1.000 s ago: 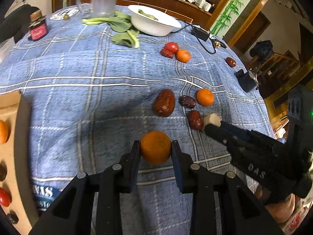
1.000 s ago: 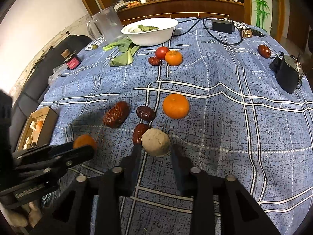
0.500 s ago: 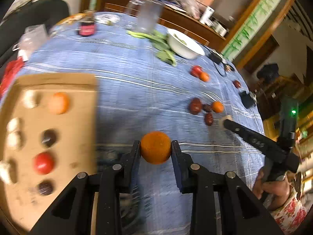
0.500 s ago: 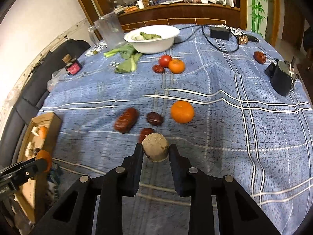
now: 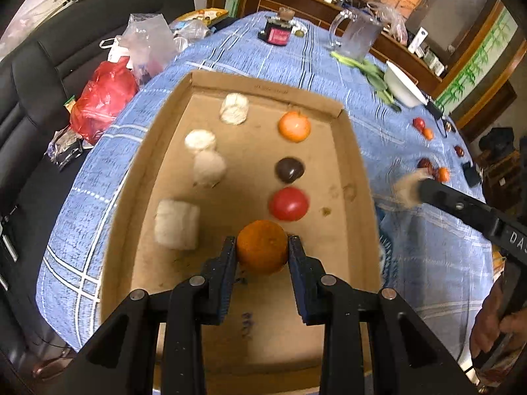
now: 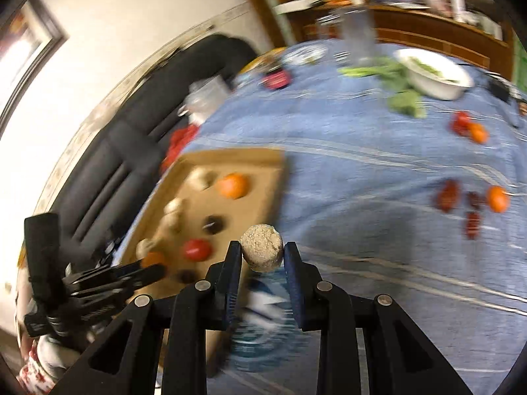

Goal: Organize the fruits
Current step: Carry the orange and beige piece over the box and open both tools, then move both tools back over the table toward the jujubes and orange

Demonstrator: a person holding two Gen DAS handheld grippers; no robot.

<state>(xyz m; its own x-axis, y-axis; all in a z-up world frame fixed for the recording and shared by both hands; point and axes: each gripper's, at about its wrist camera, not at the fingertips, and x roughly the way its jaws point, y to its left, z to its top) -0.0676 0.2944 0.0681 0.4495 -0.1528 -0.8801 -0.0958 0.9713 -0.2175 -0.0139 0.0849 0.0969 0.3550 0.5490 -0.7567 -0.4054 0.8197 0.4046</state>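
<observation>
Orange mandarin [image 5: 262,250] clamped in left tongs [image 5: 262,256] above cardboard tray [image 5: 357,177], just beside red tomato [image 5: 289,203]. Beige ball [image 6: 262,251] pinched in right tongs [image 6: 262,260], just closed, over blue-clothed worktop [image 6: 378,164] beside tray.

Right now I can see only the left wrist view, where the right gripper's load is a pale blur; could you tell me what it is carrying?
Observer: A round beige ball with a crumbly surface. The right gripper's fingers have just been closing and now press on it from both sides.
Operator: Thank you. Is anything in the tray hidden behind my orange?
Observer: It looks so. The right wrist view shows a small dark fruit lying just on the near side of the tomato.
</observation>
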